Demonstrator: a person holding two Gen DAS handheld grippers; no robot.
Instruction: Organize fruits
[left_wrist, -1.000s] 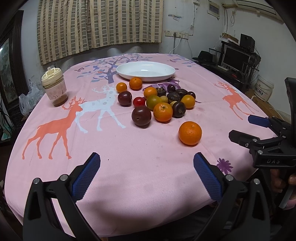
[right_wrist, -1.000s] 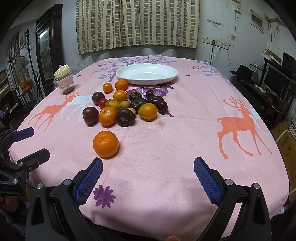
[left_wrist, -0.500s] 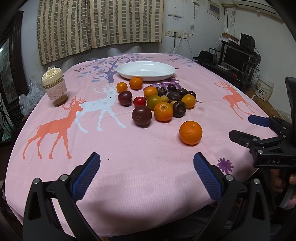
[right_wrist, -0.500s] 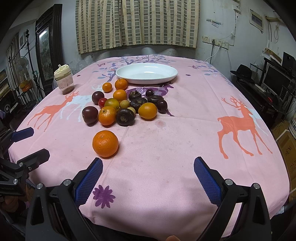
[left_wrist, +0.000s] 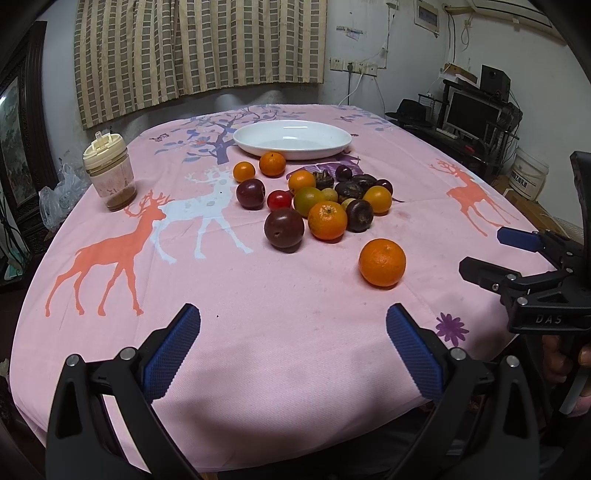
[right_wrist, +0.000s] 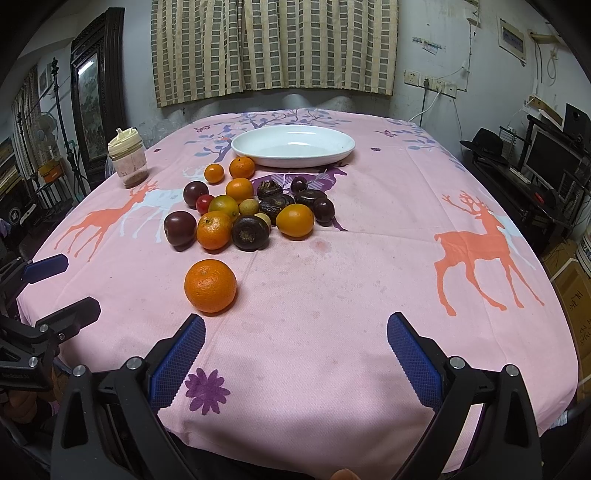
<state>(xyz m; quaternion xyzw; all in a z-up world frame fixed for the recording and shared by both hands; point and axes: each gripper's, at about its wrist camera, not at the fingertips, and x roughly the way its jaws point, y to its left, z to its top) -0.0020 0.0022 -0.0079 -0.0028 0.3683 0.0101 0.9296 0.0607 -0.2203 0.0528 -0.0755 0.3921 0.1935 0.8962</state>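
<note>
A heap of fruit lies mid-table: oranges, dark plums (left_wrist: 284, 229), a red tomato (left_wrist: 279, 199) and brown water chestnuts (right_wrist: 250, 232). One big orange (left_wrist: 382, 262) sits apart, nearest me; in the right wrist view it (right_wrist: 210, 285) lies just beyond my left finger. An empty white plate (left_wrist: 292, 139) (right_wrist: 293, 145) stands behind the heap. My left gripper (left_wrist: 293, 345) is open and empty over the near table edge. My right gripper (right_wrist: 295, 350) is open and empty too; it also shows in the left wrist view (left_wrist: 496, 251).
A lidded plastic jar (left_wrist: 109, 171) (right_wrist: 127, 158) stands at the far left on the pink deer tablecloth (left_wrist: 258, 332). Shelves with a monitor (left_wrist: 472, 114) stand right of the table. A dark framed cabinet (right_wrist: 94, 85) stands at the left wall.
Both grippers have crept slightly forward toward the fruit; the jaws stay open. No fruit has moved.
</note>
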